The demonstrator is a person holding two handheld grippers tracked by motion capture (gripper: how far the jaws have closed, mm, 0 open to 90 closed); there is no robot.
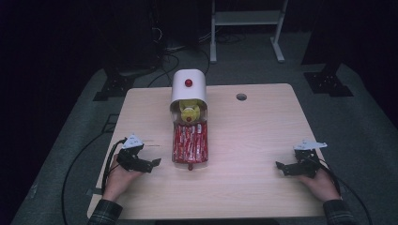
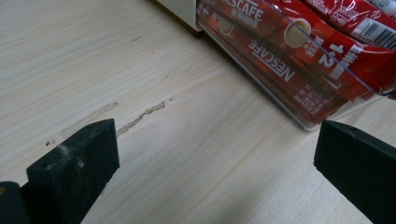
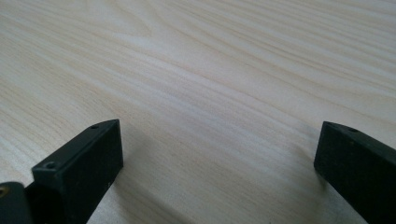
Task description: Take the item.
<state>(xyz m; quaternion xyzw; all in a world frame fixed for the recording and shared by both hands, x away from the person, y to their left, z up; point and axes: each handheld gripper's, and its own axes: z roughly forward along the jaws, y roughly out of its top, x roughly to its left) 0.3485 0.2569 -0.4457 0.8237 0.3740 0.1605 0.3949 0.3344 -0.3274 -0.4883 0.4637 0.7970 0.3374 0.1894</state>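
While both rest low on the table, the left gripper and right gripper stand with jaws wide apart, holding nothing. Just beside the left one lies a clear tray of red coffee sachets, under a white, seemingly domed dispenser.

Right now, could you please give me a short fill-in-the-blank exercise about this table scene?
1. The sachets in the clear tray are coloured ____.
2. Both the left tongs and the right tongs hold ____.
3. The knob on the white box is ____.
4. The jaws of both tongs stand ____.

Missing words: red; nothing; red; open
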